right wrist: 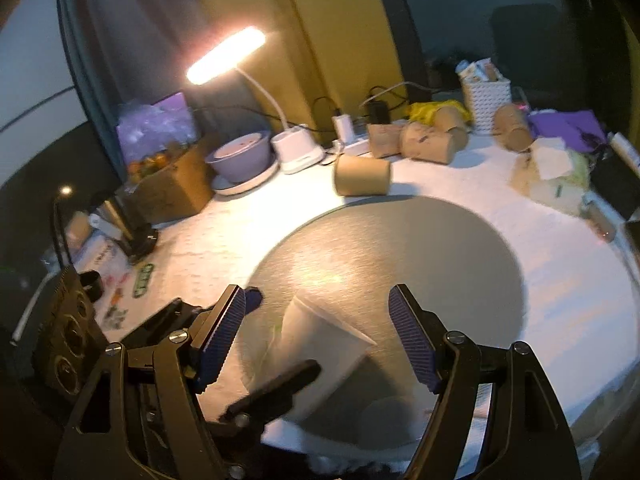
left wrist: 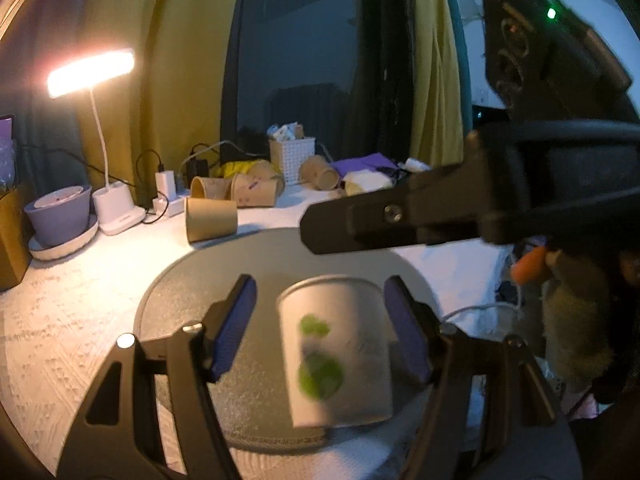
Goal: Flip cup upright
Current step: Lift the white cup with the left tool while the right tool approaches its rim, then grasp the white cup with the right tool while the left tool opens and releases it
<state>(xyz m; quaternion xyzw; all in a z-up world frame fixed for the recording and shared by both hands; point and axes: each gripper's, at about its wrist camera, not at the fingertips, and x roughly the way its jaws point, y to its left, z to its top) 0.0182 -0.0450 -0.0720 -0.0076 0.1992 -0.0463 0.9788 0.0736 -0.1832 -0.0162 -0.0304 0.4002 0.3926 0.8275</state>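
Observation:
A white paper cup (left wrist: 336, 350) with green print sits between the fingers of my left gripper (left wrist: 320, 332), above the round grey mat (left wrist: 192, 300). The jaws stand wide and the left pad is clear of the cup; the right pad is close to it. The cup is blurred by motion. In the right wrist view the same cup (right wrist: 320, 344) lies tilted on the grey mat (right wrist: 440, 248), between the wide-open fingers of my right gripper (right wrist: 316, 340), with the left gripper's finger (right wrist: 276, 388) crossing in front. The right gripper's finger (left wrist: 384, 220) crosses the left wrist view above the cup.
Several brown paper cups (right wrist: 362, 176) lie on the white cloth behind the mat. A lit desk lamp (right wrist: 298, 148), a purple bowl (right wrist: 240, 156), a white basket (right wrist: 486, 100), chargers and cables line the back. Boxes and clutter stand at the left (right wrist: 168, 184) and right (right wrist: 556, 172) edges.

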